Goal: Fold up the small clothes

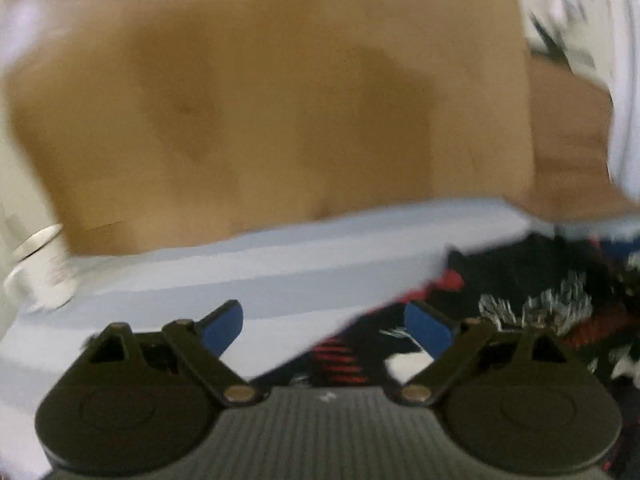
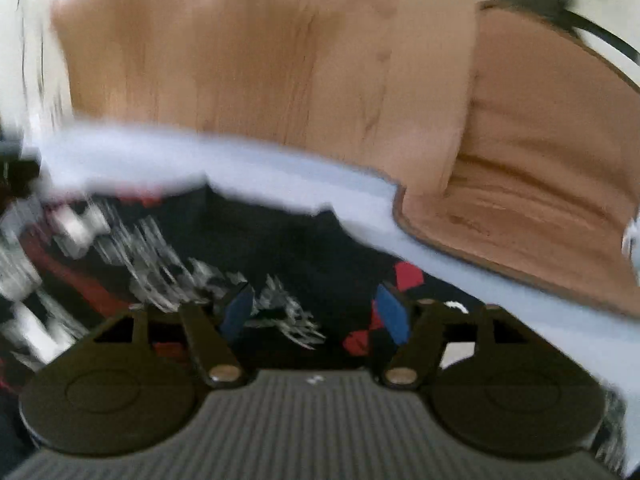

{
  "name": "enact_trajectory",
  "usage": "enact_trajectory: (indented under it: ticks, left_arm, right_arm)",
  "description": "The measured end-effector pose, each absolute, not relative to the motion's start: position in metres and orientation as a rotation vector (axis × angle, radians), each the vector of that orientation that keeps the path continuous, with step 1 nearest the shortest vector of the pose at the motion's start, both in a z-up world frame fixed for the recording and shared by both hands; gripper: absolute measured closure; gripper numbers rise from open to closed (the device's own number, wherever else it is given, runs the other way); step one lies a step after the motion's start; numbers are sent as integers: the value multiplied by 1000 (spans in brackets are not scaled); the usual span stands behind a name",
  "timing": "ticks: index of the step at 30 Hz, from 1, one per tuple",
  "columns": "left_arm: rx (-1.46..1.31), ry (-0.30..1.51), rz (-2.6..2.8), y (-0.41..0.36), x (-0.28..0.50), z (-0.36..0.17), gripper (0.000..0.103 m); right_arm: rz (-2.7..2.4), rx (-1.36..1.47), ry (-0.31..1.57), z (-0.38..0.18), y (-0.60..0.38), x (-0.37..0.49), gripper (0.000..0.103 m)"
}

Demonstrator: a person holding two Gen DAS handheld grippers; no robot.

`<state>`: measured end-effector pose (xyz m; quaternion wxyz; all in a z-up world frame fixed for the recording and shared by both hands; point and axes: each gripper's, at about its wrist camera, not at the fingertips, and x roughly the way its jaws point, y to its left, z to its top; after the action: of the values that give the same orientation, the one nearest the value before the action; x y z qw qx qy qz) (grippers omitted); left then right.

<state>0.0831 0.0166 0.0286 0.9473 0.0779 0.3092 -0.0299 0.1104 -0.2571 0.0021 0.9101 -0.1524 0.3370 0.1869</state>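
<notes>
Lying spread on the pale blue mat, the dark patterned garment was left flat for folding — the left gripper was held with jaws wide apart at its edge, the right gripper part-open above it, neither clamping cloth.
</notes>
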Motion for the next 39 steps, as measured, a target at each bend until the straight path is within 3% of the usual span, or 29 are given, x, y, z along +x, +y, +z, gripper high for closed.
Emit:
enact_trajectory:
  ticks: [1,2,6,8,9,10,13,15,18,19,21,22,23,24,25,27,28,35,39]
  left_arm:
    - [186,659,-73,9,93,22,11]
    - [211,682,-95,2,101,17,11]
    - [301,706,-149,-15,114,9,11]
    - [343,694,-177,-16,113,7,11]
    - [352,693,-196,-14,115,8,11]
    - [356,701,-213,-13,118,10,11]
    - [368,755,-247,-9,126,6,7]
    - [362,768,-253,-5,130,3,0]
    - [298,816,-277,4,141,4,0]
    - [273,823,-284,6,143,3,3]
    - [233,809,-316,9,141,4,23]
    - [220,796,-327,8,139,6,53]
    - [228,781,-317,5,136,7,75]
    - [269,760,-281,0,135,6,84]
    - [300,747,-266,-4,133,4,86]
    - [321,714,-249,-7,134,5,92]
    - [336,693,-231,-8,135,6,97]
    - [308,663,-48,-11,192,21,95]
    - [291,747,17,-9,203,11,92]
  right_arm:
    - [395,-311,674,1,-261,113,96]
    - [369,-331,679,4,-267,120,92]
    - [22,-270,560,44,-341,147,92]
    - [-221,-301,515,59,-383,155,79]
    - [-323,-299,498,65,-401,156,56]
    - [-359,-270,488,71,-415,155,40]
    - [-141,-106,471,84,-422,141,37]
    - [154,34,577,77,-406,147,33]
    - [425,54,683,51,-354,162,27]
    - [461,9,706,41,-335,168,25]
    - [495,-74,761,17,-302,181,25]
    - [506,-103,794,6,-289,188,27]
    - [515,-124,822,-4,-280,193,31]
    - [521,-152,806,-8,-274,191,54]
    - [551,-178,768,-8,-267,187,79]
    - [524,-198,723,3,-257,182,84]
    - [500,-216,674,9,-255,180,85]
    - [391,-221,504,30,-236,215,84]
    - [337,-262,674,-6,-221,238,73]
